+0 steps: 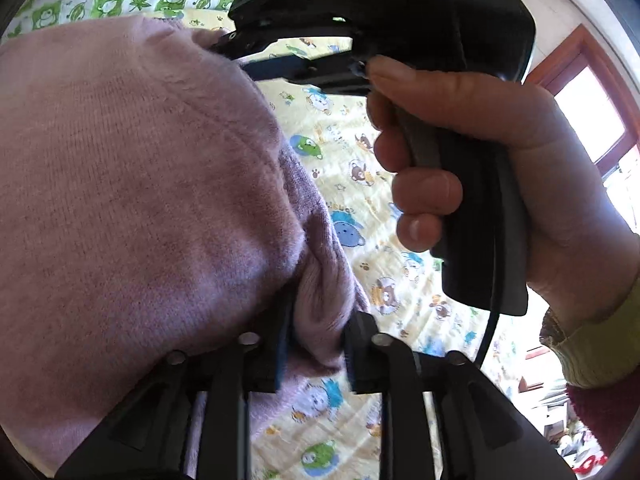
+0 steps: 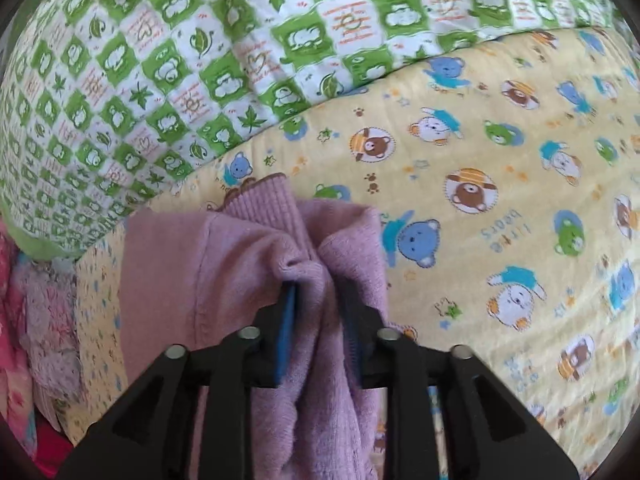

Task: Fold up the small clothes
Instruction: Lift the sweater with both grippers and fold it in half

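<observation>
Left wrist view puts your left gripper point(image 1: 316, 320) low in the frame with a bunched fold of the pink knit garment point(image 1: 132, 184) wedged between its narrowly parted jaws; whether the pads press on the cloth you cannot tell. Your right hand point(image 1: 520, 184) holds the right gripper's handle over the yellow bear-print sheet point(image 1: 360, 184). Right wrist view shows the right gripper point(image 2: 320, 320) straddling a gathered ridge of that garment, beside the green checked quilt point(image 2: 200, 60).

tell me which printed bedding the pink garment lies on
The yellow bear-print sheet; the pink knit garment rests on it, while the green-and-white checked quilt lies beyond.
</observation>
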`<control>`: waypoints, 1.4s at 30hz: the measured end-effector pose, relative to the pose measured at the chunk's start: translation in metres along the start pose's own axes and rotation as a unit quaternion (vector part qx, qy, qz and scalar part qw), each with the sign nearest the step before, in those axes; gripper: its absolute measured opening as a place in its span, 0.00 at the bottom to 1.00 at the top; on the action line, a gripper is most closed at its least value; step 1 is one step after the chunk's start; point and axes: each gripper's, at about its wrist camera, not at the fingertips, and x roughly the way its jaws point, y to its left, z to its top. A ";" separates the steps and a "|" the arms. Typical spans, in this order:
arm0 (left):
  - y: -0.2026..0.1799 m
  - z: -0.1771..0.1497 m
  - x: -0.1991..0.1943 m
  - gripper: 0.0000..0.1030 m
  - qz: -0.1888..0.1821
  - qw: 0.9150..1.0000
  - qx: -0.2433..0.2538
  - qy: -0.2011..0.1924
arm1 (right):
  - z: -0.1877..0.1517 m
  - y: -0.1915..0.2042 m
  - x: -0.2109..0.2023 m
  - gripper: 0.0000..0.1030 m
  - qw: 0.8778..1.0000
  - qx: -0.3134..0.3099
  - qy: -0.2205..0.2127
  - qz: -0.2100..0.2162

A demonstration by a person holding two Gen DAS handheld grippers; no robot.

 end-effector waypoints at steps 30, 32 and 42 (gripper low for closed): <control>0.151 -0.046 -0.165 0.68 0.065 0.975 -0.204 -0.057 | -0.093 0.013 -0.040 0.46 0.996 -0.004 -0.022 0.090; 0.156 -0.040 -0.165 0.68 0.069 0.975 -0.203 -0.058 | -0.089 0.017 -0.034 0.46 0.995 -0.007 -0.020 0.095; 0.143 -0.012 -0.133 0.71 0.075 0.974 -0.205 -0.058 | -0.081 -0.002 -0.057 0.11 0.990 0.031 -0.052 0.123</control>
